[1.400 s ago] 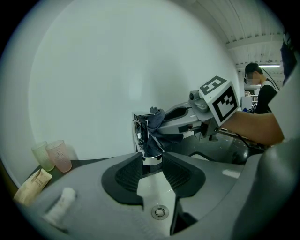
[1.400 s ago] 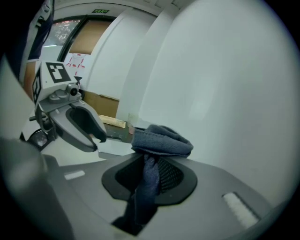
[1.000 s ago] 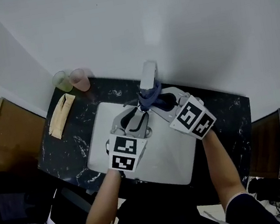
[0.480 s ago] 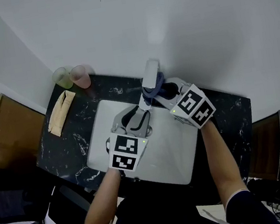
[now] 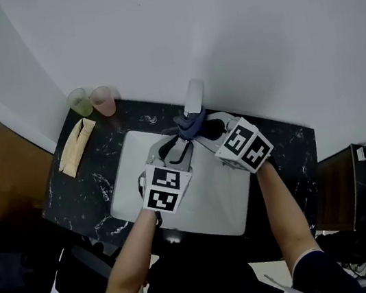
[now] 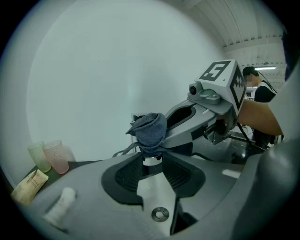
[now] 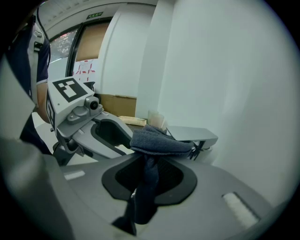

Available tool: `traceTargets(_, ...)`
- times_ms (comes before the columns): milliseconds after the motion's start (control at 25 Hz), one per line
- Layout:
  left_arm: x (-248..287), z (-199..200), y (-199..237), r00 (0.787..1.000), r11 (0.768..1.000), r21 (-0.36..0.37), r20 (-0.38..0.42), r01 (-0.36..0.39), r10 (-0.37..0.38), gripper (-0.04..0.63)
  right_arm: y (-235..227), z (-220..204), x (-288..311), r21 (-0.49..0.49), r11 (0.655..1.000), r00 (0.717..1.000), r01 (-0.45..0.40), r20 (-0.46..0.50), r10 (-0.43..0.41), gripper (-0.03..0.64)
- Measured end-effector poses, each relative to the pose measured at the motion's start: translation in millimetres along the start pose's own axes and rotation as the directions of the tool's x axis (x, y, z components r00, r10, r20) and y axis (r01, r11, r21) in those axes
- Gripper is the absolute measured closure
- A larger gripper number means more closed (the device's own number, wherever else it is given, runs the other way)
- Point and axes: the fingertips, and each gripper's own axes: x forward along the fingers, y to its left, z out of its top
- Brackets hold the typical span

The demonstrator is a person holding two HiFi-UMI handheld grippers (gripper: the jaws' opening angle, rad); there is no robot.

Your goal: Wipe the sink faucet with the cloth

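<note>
At the back of the white sink (image 5: 209, 200), note the faucet (image 5: 194, 96): your left gripper (image 6: 152, 161) pinches its chrome spout tip. Draped over that spout is the cloth (image 7: 159, 143), which should prove soft, light and prone to sliding on chrome; your right gripper (image 7: 150, 161) clamps its hanging tail, a sound hold. It looks dark blue-grey, thick and bunched.

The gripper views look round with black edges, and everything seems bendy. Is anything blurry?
Left gripper view: a wide lens rounds the picture and darkens its rim; the cloth is sharp, the cups near the edge look softer. Right gripper view: the same dark rim, and the doorway lines bow. Head view: soft, even light, no harsh glare, and the wall edge curves.
</note>
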Motion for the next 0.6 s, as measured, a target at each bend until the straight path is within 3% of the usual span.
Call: traceTargets(600, -48, -27, 0, 0.994, 0.994, -0.009, -0.006, 0.108, -0.109, 0.462, 60, -15, -8, 0.1, 0.993, 0.997, 0.058, -0.059, -0.052, 0.543)
